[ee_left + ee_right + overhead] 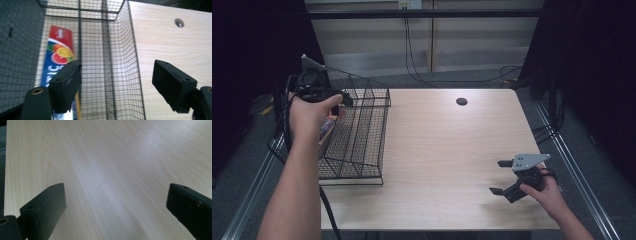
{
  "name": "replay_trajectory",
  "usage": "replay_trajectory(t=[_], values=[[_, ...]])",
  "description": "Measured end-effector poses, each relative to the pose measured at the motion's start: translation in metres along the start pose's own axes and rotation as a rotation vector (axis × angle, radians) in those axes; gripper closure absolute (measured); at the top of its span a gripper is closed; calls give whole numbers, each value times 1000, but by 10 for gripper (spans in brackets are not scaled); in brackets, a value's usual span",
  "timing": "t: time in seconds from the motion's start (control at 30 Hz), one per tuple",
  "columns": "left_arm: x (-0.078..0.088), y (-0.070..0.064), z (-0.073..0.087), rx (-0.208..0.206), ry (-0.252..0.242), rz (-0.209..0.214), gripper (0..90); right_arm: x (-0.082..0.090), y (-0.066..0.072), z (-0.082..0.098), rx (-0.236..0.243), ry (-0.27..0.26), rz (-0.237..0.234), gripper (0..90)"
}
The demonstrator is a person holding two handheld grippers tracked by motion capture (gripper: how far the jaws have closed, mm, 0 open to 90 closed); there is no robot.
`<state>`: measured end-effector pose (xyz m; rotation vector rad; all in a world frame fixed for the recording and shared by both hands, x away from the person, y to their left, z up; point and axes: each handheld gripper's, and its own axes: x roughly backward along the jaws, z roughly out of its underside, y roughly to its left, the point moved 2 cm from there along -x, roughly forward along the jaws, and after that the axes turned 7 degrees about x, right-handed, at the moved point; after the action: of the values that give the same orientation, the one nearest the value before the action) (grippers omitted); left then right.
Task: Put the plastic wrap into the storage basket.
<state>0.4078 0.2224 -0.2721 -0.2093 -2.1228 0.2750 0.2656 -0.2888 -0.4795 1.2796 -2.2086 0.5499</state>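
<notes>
While the left hand-held gripper [116, 85] hangs spread and empty above the wire basket [117, 50], the toothpaste box [58, 53] lies flat inside along the basket's left wall. It looks light, stiff and glossy, best pinched across its narrow sides. The right hand-held gripper [503, 177] rests spread, well right of the basket.

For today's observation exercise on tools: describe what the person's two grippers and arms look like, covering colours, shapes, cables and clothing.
Both grippers are black, each with two blocky, flat-faced jaws showing small screw holes. The left gripper and the right gripper each carry a grey three-cornered plate on top. A black cable trails from the left one beside the forearm. Both forearms are bare, with no sleeves or gloves in view.

My box [58, 65] is long, red and blue, with fruit pictures. It lies flat in the wire basket [117, 62], by its left wall.
</notes>
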Motion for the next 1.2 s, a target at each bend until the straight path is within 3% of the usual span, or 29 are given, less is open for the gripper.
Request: replay_trajectory(t=[0.9, 1.17, 1.2], values=[[-31, -56, 26, -125, 17, 175, 178, -1, 1, 0, 3, 4, 1, 23], [-42, -71, 37, -191, 34, 209, 172, -1, 1, 0, 7, 4, 2, 23], [-44, -73, 38, -176, 23, 215, 172, -1, 1, 0, 6, 4, 2, 23]])
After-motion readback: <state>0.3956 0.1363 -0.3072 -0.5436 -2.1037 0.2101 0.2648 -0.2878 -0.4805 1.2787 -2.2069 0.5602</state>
